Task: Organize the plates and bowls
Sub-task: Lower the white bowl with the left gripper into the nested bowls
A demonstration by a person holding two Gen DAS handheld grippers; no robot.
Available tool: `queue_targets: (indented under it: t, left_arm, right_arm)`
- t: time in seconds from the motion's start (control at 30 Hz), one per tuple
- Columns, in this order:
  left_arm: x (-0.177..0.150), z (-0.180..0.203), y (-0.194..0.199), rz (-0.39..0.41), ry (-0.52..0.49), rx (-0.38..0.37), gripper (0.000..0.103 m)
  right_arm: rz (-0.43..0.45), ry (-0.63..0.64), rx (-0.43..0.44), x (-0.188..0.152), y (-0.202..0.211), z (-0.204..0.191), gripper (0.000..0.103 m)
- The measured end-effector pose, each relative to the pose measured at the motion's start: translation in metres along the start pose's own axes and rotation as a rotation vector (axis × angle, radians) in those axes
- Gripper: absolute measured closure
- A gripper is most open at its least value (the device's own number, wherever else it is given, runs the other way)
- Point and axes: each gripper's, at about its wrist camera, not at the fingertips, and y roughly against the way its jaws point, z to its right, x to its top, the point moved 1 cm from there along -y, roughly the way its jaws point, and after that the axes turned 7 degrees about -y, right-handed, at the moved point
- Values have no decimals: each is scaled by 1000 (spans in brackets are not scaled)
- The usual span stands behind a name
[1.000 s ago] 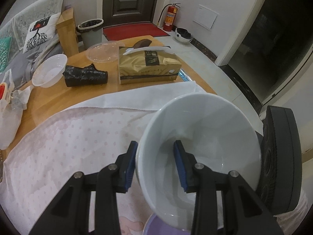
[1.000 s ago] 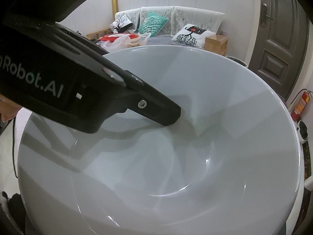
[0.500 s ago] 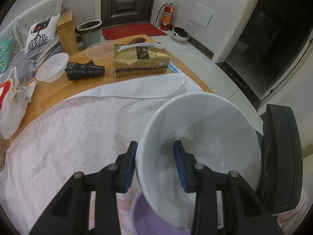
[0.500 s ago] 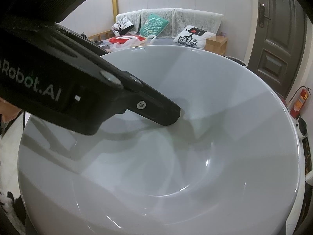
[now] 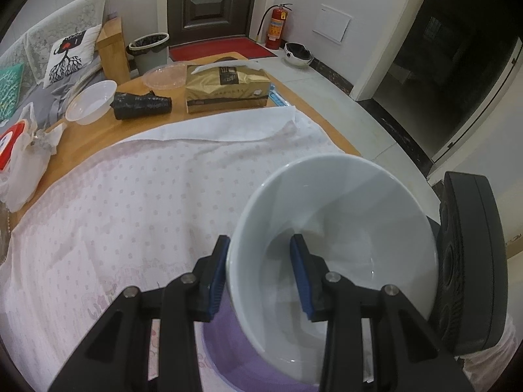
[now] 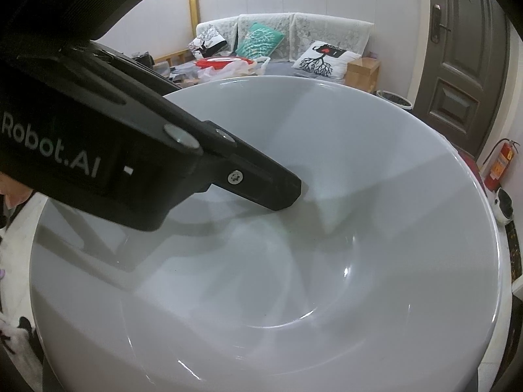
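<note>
My left gripper (image 5: 261, 274) is shut on the near rim of a white bowl (image 5: 353, 228), one blue pad outside the wall and one inside. It holds the bowl tilted above a purple dish (image 5: 228, 352) on the pink dotted cloth (image 5: 130, 202). In the right wrist view the white bowl (image 6: 310, 261) fills the frame, with the left gripper's finger (image 6: 261, 183) reaching into it. The black body of the right tool (image 5: 470, 261) stands just right of the bowl. The right gripper's own fingers do not show.
At the table's far end lie a gold tissue box (image 5: 227, 88), a black rolled bag (image 5: 142, 106), a white plastic bowl (image 5: 91, 101) and a clear lid (image 5: 165, 76). A plastic bag with a red lid (image 5: 16, 150) sits at the left edge.
The left gripper has pulled back and risen with the white bowl; the far table objects look smaller and the purple dish below shows more.
</note>
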Motion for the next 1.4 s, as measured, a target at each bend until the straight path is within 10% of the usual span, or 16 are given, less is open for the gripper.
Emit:
queue_targets:
  t: [1.4]
  left_arm:
    - [-50,17,-26,-58,55,-64,69]
  right_arm:
    - [-94,-15,17,-86,28,-35,2]
